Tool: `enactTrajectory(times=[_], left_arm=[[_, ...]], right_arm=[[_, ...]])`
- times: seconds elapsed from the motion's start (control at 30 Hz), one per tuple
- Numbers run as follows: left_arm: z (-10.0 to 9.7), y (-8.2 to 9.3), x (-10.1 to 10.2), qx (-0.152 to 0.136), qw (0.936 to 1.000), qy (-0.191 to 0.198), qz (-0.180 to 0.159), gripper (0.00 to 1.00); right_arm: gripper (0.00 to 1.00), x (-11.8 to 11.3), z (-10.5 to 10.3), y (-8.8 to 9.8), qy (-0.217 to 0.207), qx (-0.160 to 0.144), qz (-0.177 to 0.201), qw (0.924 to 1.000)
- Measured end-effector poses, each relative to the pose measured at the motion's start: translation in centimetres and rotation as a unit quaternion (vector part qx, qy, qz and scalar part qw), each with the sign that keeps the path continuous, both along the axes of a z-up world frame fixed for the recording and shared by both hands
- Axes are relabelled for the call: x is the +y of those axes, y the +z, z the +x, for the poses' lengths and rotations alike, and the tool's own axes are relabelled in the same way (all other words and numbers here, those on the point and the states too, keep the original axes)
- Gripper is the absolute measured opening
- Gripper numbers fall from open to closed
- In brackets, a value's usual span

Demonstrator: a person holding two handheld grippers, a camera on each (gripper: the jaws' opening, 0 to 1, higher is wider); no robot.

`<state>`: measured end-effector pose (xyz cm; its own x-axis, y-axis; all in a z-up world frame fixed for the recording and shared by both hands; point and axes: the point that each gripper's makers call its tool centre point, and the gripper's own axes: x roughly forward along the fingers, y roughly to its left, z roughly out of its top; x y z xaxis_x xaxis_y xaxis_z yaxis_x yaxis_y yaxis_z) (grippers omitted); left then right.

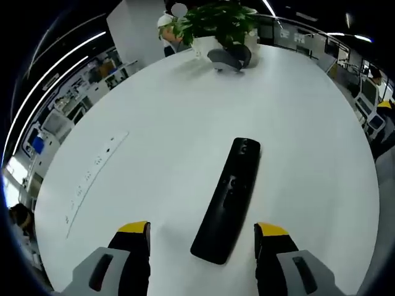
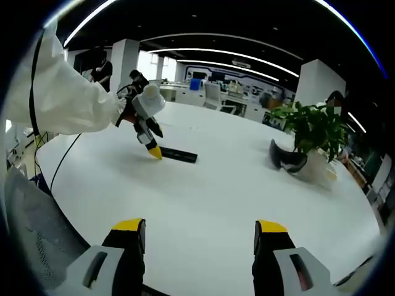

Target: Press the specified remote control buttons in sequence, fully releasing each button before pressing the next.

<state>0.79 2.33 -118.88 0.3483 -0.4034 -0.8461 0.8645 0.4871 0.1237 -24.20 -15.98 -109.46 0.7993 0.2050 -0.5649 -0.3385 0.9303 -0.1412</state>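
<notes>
A long black remote control [image 1: 227, 198] lies flat on the round white table [image 1: 185, 123], its near end between the yellow-tipped jaws of my left gripper [image 1: 203, 229], which stands open just above the tabletop. In the right gripper view the same remote [image 2: 178, 155] lies far off on the table, with the left gripper [image 2: 152, 149] angled down at its end, held by a white-sleeved arm [image 2: 62, 98]. My right gripper [image 2: 200, 227] is open over bare table, well away from the remote.
A potted green plant [image 1: 217, 24] and a dark grey headset-like object [image 1: 229, 58] stand at the table's far side. A flush panel strip [image 1: 92, 169] runs along the table's left. Office desks and chairs surround the table [image 2: 216, 203].
</notes>
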Motion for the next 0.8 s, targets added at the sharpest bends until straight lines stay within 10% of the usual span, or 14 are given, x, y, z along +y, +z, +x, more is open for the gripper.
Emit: enactTrajectory(times=[0.27,0.8], left_arm=[[-1.2,-0.4,-0.5,0.065,0.9976,-0.012,-0.021,0.60],[-2.0,-0.4,-0.2,0.082,0.9941,-0.069,0.017,0.53]], right_arm=[[0.70,0.0,0.0,0.2,0.000,-0.003,0.001,1.0000],[0.70,0.1,0.0,0.4,0.001,-0.008,0.005,1.0000]])
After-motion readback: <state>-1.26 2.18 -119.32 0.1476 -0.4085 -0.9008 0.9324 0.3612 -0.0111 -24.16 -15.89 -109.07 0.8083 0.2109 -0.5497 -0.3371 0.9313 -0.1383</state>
